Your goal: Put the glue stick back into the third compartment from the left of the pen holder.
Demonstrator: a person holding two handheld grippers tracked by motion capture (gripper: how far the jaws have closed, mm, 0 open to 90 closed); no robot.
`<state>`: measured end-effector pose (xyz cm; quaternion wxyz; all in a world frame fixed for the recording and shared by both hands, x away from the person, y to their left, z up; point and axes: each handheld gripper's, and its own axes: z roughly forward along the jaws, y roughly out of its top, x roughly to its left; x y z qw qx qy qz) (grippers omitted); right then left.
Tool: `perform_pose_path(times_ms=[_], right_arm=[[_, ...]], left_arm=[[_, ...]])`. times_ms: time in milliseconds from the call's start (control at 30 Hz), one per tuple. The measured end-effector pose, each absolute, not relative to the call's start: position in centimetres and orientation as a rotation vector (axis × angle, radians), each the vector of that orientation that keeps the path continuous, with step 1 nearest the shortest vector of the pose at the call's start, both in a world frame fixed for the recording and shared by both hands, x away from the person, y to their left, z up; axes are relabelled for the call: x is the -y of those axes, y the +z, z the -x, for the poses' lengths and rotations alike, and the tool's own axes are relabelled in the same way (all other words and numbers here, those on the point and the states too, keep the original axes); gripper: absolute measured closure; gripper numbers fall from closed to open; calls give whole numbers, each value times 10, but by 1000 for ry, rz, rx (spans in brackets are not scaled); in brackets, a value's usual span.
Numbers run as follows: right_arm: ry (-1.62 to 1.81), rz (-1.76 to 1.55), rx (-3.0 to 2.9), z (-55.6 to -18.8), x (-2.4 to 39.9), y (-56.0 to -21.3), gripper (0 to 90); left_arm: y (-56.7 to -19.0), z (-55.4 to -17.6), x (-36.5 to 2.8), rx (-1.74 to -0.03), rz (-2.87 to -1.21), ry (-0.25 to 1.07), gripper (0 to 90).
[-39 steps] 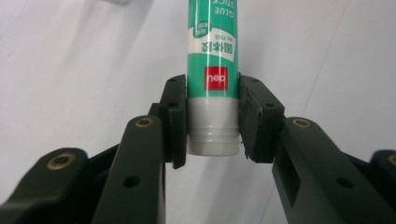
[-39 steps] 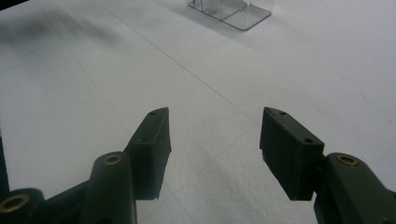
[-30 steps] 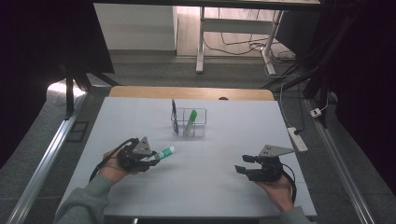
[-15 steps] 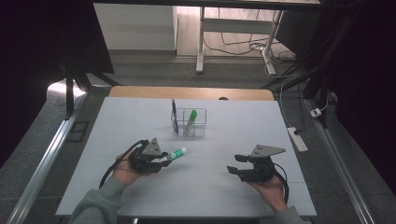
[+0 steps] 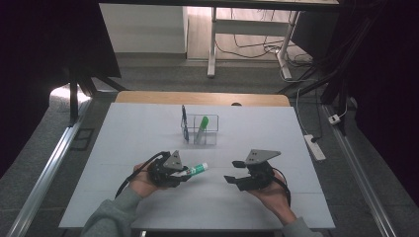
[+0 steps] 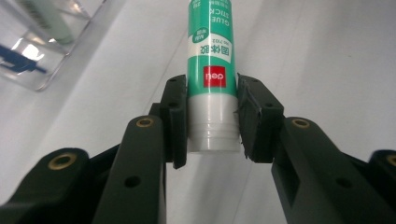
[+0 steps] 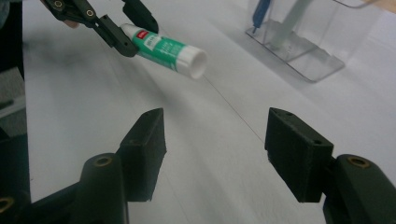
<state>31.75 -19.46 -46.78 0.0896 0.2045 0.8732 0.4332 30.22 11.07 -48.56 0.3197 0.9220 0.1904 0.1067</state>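
You're working with one glue stick (image 5: 196,170), one clear box (image 5: 200,130) and two claws on the white desk (image 5: 296,148). Inside that box one blue pen (image 5: 184,121) and one green marker (image 5: 201,126) are leaning upright. Your left claw (image 5: 184,174) is clamping the glue stick near its white base end, and in the left gripper view the two black jaws are pressing on either side of the tube (image 6: 211,74), green label running away from the camera over the desk top. In the high view the stick is pointing out toward your right hand, sitting in front of the box and apart from it. Your right claw (image 5: 236,173) is hanging with its jaws spread wide, gripping nothing; in the right gripper view the gap between them is showing only bare desk, and the stick's white end (image 7: 194,62) is facing that claw from beyond its jaws, not touching them. The two claws are near each other but apart.
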Motion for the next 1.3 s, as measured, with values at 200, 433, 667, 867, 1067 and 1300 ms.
perform_pose_path(times_ms=[200, 433, 667, 867, 1067, 1300], right_arm=[[1215, -524, -2661, -319, 173, -468, 374], [1151, -454, -2683, -322, 160, -465, 352], [1060, -368, -2708, -323, 148, -462, 333], [1013, -292, -2743, -321, 140, -464, 325], [923, -186, -2768, -316, 129, -469, 326], [850, -101, -2783, -312, 121, -474, 394]], left_arm=[[-485, -302, -103, -470, -2435, 269, 649], [-484, -302, -96, -437, -2439, 256, 649], [-486, -301, -89, -408, -2448, 238, 649], [-486, -300, -83, -386, -2454, 223, 648], [-486, -299, -77, -368, -2460, 209, 648], [-486, -297, -75, -331, -2464, 196, 648]])
